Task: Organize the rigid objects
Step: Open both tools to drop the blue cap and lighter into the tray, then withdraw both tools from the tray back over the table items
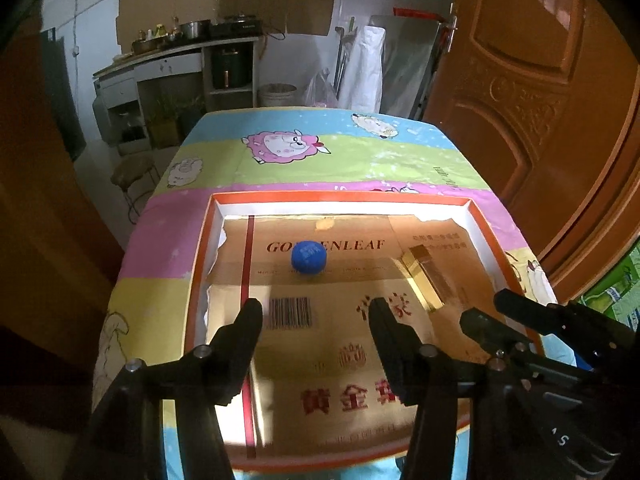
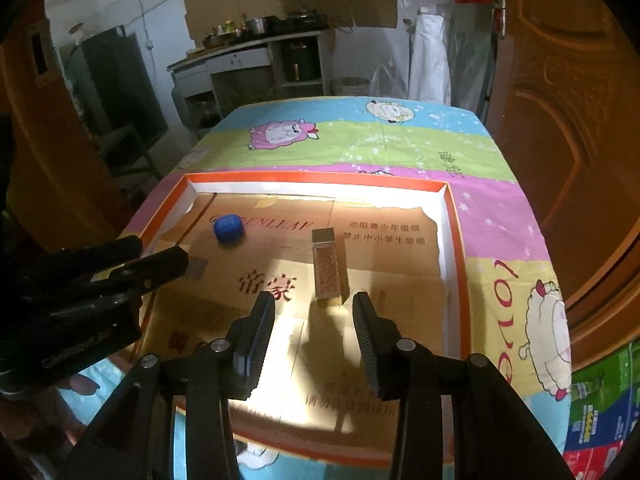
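A shallow orange-rimmed cardboard tray (image 2: pixel 451 240) lined with printed tan card sits on a table under a cartoon-sheep tablecloth (image 2: pixel 360 140). Two items lie on the liner, well apart: a small blue rounded plastic cap (image 2: pixel 228 230) toward the far left, and a long gold rectangular box (image 2: pixel 329 266) lying flat right of centre.

The right gripper (image 2: pixel 314 308) hovers just short of the gold box's near end, jaws spread wider than the box and holding nothing. The left gripper (image 1: pixel 316 312) hovers over the tray's near left, jaws wide apart and empty, with the blue cap ahead.

The gold box appears stiff, light and glossy, so probably slippery; grip across its long side faces near mid-length. The blue cap looks hard and liable to roll; close on its widest part.
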A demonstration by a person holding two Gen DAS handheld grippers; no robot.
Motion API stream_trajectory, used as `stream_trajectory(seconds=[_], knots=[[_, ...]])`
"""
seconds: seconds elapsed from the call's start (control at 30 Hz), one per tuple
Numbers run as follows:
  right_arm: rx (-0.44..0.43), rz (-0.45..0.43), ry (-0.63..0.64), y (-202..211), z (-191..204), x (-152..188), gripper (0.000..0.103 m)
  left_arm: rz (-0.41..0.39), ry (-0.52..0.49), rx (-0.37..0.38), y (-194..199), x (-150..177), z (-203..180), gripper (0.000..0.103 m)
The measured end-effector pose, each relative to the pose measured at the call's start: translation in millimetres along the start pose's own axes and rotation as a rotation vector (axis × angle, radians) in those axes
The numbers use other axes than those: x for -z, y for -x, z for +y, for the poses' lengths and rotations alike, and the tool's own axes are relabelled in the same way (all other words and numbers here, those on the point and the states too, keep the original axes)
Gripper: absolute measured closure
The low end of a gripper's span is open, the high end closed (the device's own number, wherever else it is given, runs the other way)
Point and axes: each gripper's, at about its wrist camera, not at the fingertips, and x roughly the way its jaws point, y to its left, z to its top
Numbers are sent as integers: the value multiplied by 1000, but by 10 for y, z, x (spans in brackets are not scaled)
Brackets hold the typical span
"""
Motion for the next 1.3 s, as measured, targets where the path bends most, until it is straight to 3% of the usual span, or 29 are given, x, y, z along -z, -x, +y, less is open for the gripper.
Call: stream_trajectory(seconds=[0.33, 1.3], knots=[[15, -45, 12, 397, 116, 203, 61, -62, -26, -50, 408, 257, -102, 48], [33, -143, 46, 1303, 383, 779, 61, -161, -23, -55, 1349, 865, -213, 48]])
